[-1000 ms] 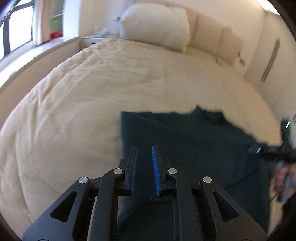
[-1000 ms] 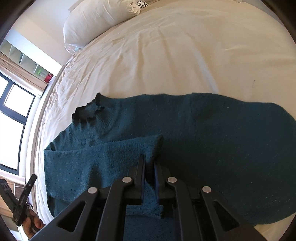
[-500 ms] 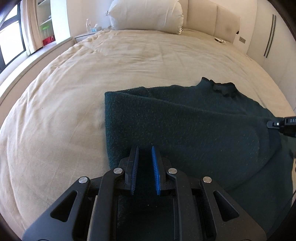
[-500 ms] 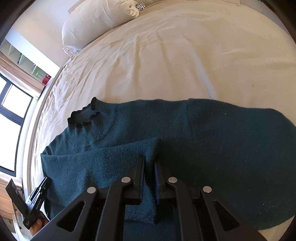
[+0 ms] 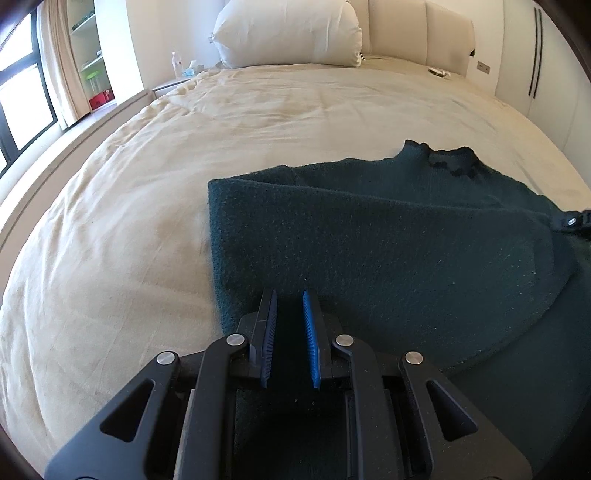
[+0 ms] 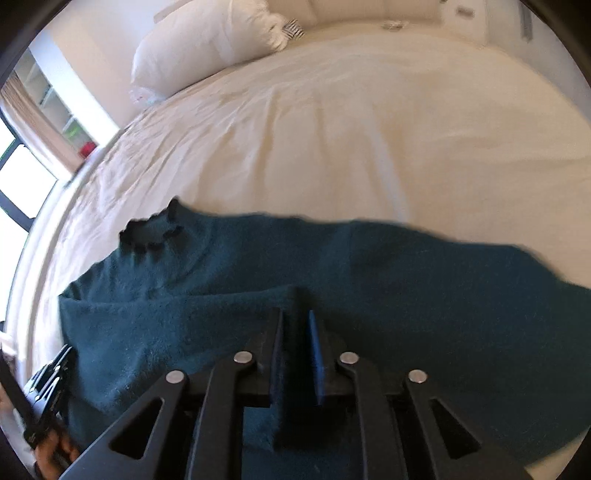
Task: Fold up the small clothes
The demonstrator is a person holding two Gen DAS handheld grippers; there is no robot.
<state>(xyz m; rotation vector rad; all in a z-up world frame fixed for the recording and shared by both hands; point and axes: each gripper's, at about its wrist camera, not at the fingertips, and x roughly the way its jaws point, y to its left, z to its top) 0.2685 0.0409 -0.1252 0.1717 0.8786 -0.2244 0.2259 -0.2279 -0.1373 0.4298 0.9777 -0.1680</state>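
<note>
1. One large bed with a cream cover carries the whole work, and its soft surface gives little support, so the fold should be laid down slowly and then pressed flat.

2. Next in size, the dark green sweater lies spread on the near part of the bed, with its frilled collar pointing toward the pillow. One side is folded across the body, and this folded flap rises a little off the lower layer in the left wrist view.

3. For a good fold, the flap edge should run parallel to the side of the body, so both grippers should come down at the same height and the same moment.

4. On the near edge of the flap, the left gripper has dark fabric between its blue pads, and it seems to be clamped on the sweater.

5. At the flap corner, the right gripper has its jaws narrow with knit fabric between them, so it appears to pinch the sweater as well. This view is a little blurred.

6. Releasing should happen only when the cloth rests on the layer below; otherwise the thick knit can spring back and wrinkle.
</note>
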